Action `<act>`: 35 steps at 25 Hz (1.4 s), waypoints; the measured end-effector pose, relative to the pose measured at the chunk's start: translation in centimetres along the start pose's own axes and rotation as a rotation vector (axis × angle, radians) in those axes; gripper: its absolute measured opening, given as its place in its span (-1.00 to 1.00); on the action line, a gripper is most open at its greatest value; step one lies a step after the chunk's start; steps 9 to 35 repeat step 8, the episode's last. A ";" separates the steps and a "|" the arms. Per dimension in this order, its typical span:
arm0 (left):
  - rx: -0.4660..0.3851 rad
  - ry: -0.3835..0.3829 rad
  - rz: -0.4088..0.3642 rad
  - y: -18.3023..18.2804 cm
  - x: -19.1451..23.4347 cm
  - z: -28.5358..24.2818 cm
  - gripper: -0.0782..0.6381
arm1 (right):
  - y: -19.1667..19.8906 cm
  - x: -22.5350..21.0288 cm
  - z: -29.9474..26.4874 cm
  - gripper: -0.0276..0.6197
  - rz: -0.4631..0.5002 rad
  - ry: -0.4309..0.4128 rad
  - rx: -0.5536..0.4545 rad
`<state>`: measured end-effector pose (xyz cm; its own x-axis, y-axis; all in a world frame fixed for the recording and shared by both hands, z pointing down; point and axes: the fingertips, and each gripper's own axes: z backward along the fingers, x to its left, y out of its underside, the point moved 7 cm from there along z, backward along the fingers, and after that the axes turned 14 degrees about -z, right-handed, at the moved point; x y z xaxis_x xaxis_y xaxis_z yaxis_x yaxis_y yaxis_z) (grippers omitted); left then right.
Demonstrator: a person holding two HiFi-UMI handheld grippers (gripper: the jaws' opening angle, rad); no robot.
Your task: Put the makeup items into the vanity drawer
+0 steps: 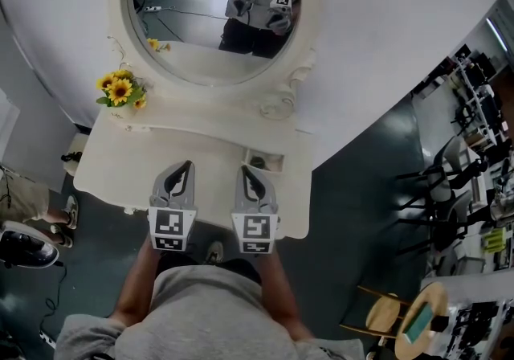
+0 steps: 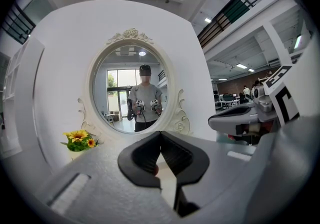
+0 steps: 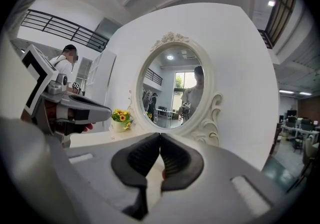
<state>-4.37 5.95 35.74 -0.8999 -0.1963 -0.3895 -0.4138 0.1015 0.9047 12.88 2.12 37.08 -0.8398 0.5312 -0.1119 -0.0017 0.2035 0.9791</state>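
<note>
**Both grippers shut and empty over the vanity top**

The left gripper (image 2: 160, 134) has its jaws pressed together at the tips, with nothing between them. The right gripper (image 3: 160, 136) is closed the same way and also holds nothing. In the head view the two hang side by side, close but not touching, over the front part of the white vanity table (image 1: 120, 165), both pointing toward its back.

Just ahead of the right gripper, at the right rear of the tabletop, is a small rectangular opening that looks like the open drawer (image 1: 273, 162). A dark item (image 1: 257, 163) lies at its left end, too small to identify.

Behind the drawer rises the oval mirror (image 1: 215, 13) in its carved white frame. Its glass reflects the person in a grey shirt (image 1: 201, 310) holding both grippers. A bunch of sunflowers (image 1: 120, 92) stands at the left rear corner of the table, just beside the mirror frame. On the dark floor to the left of the table is another person's shoe (image 1: 71, 210).
</note>
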 end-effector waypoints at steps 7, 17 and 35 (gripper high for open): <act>0.001 0.011 0.000 0.1 -0.4 -0.1 -0.75 | 0.1 -0.3 0.2 -0.90 0.003 0.011 0.002; 0.001 0.012 0.000 0.0 -0.4 -0.1 -0.75 | 0.1 -0.4 0.2 -0.90 0.002 0.012 0.002; 0.001 0.012 0.000 0.0 -0.4 -0.1 -0.75 | 0.1 -0.4 0.2 -0.90 0.002 0.012 0.002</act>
